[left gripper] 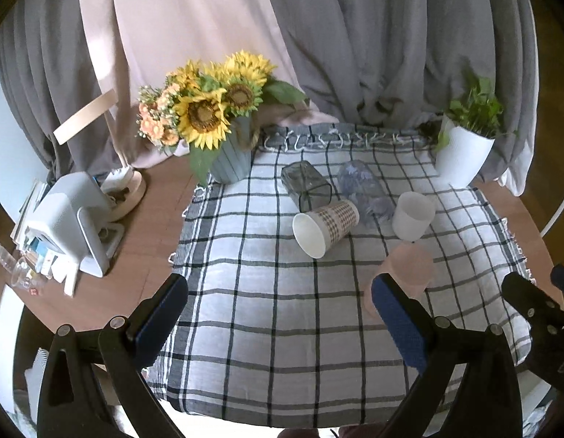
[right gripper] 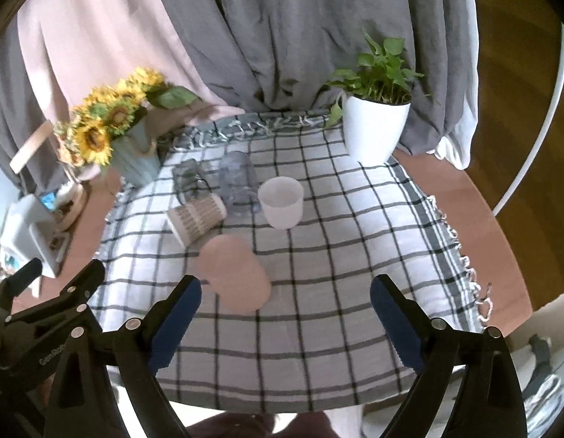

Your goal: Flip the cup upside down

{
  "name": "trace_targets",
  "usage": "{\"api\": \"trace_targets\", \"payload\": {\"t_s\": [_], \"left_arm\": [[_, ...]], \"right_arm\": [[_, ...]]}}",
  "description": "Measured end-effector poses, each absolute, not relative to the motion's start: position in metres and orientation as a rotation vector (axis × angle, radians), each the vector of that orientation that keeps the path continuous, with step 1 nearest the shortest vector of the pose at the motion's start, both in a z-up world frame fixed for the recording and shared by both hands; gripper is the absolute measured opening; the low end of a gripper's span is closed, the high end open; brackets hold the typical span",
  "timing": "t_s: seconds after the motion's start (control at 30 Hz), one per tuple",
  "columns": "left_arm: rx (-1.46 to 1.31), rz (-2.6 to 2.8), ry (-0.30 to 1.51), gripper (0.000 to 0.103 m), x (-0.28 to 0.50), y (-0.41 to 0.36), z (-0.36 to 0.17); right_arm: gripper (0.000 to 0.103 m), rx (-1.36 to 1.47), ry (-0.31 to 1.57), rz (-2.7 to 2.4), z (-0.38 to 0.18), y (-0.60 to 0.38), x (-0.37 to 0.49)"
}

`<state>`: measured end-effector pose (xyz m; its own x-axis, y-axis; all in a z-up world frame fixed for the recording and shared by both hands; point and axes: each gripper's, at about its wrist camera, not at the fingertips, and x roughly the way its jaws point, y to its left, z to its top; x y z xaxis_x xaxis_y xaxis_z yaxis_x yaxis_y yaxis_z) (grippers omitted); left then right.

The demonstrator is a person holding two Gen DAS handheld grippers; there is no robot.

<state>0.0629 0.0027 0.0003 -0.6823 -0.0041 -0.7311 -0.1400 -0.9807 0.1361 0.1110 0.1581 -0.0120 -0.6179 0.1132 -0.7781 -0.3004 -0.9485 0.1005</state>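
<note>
Several cups sit on a checked cloth (left gripper: 263, 310). A patterned paper cup (left gripper: 324, 224) lies on its side, mouth toward me; it also shows in the right wrist view (right gripper: 196, 219). A white cup (left gripper: 413, 215) (right gripper: 282, 202) stands upright. A pink cup (left gripper: 410, 266) (right gripper: 234, 277) lies on its side nearest me. A dark glass (left gripper: 305, 184) and a clear bluish glass (left gripper: 362, 186) lie on their sides behind. My left gripper (left gripper: 278, 314) is open and empty, near the pink cup. My right gripper (right gripper: 285, 314) is open and empty, just right of the pink cup.
A vase of sunflowers (left gripper: 216, 116) stands at the cloth's back left. A white potted plant (left gripper: 464, 149) (right gripper: 377, 127) stands at the back right. A white device (left gripper: 70, 219) and clutter sit on the wooden table at left. Curtains hang behind.
</note>
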Motion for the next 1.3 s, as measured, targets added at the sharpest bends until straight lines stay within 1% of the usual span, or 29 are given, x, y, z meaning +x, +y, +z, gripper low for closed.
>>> {"api": "trace_targets", "payload": {"t_s": [0.17,0.3,0.47,1.3], "left_arm": [[-1.186,2.810,0.292,0.103,0.067,-0.006,0.005],[-1.193,2.810,0.271,0.103,0.067,-0.013,0.005],[-1.180,2.803,0.258,0.103,0.067,-0.017,0.006],[-1.199,2.796,0.251,0.103,0.066,-0.018,0.003]], "right_arm": [[0.094,-1.190,0.328,2.632,-0.005,0.144,0.120],[0.096,-1.140,0.313,2.638,0.002,0.136,0.124],[0.097,-1.115,0.292,2.639,0.007,0.129,0.125],[0.097,-1.142,0.276,2.633,0.003,0.122,0.125]]}}
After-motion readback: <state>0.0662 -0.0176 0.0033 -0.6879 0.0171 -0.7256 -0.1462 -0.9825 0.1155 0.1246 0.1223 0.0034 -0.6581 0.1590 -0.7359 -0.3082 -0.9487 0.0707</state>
